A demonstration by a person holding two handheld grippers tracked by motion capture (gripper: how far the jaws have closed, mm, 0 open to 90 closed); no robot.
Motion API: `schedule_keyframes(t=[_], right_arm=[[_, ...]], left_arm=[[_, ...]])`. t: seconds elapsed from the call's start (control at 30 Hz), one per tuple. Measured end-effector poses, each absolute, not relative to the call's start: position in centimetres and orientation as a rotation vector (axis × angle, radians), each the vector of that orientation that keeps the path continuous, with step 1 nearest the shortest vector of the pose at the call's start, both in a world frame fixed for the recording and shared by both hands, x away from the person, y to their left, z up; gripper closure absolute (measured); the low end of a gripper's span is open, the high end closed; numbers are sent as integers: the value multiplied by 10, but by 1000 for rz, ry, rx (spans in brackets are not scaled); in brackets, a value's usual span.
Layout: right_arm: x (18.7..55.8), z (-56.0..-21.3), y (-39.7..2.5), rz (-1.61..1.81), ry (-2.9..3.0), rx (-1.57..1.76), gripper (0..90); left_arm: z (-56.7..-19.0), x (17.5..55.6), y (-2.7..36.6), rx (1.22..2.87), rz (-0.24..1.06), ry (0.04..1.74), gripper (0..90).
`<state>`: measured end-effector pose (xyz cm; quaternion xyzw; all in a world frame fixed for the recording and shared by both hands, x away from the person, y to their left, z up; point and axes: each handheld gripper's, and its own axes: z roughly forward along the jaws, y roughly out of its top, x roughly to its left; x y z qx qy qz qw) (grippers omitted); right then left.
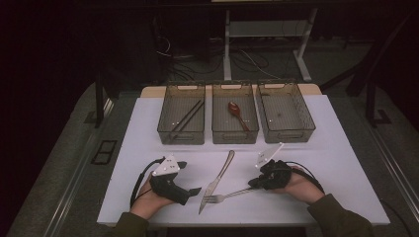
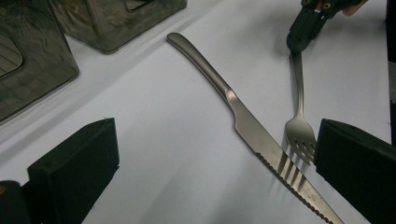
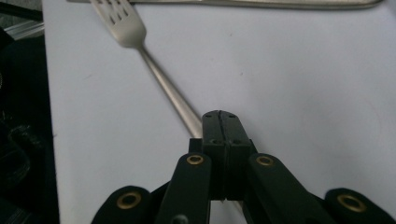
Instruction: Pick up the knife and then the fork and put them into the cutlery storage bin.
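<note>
My right gripper (image 3: 223, 116) pinches the slim steel fork (image 1: 225, 196) by its handle; my left gripper (image 1: 190, 190) gapes beside the serrated knife (image 2: 252, 126).

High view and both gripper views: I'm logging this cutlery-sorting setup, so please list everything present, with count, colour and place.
Table: one, white, under everything.
Bins: three, smoked clear plastic, in a row at the far side.
Chopsticks: one pair, dark, in the left bin.
Spoon: one, reddish brown, in the middle bin.
Knife: one, steel, on the table between the grippers.
Fork: one, steel, tines overlapping the knife blade.
Left gripper: black, open.
Right gripper: black, shut on the fork handle.
</note>
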<state>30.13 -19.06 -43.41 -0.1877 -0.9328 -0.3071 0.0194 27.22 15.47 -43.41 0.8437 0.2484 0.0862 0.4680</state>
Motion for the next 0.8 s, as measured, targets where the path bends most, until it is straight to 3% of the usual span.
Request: schedule_keyframes(t=[0.2, 0.37, 0.6, 0.8], right_arm=[[296, -432, -196, -973, -2889, -563, 883], [298, -423, -192, -1001, -2890, -492, 770], [300, -416, -170, -917, -2933, -350, 685], [301, -414, -144, -775, -3000, -182, 670]], left_arm=[[-434, 272, 154, 2073, 214, 607, 0], [-434, 273, 154, 2073, 212, 610, 0], [-434, 273, 154, 2072, 213, 612, 0], [-434, 273, 154, 2073, 212, 611, 0]])
